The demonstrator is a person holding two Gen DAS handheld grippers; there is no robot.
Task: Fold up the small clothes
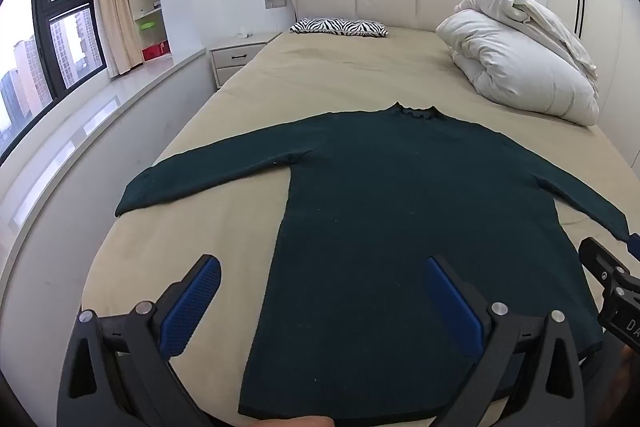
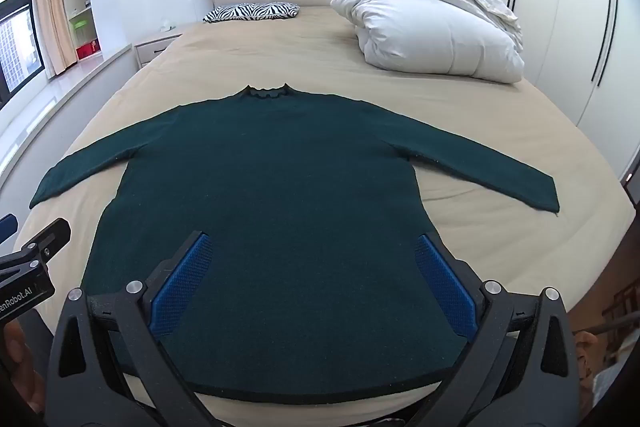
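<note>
Sweater (image 2: 272,195) lies flat on the bed (image 2: 360,67), collar away, hem nearest; left tongs (image 1: 320,303) and right tongs (image 2: 314,283) both gape apart above it.

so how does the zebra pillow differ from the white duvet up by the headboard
The zebra pillow is striped black and white and lies flat and thin; the white duvet is plain and bundled into a tall, puffy heap. The pillow is far smaller than the duvet. The pillow sits toward the window side of the bed, the duvet toward the wardrobe side. Both rest on the tan sheet at the head end, beyond the dark green sweater.
</note>
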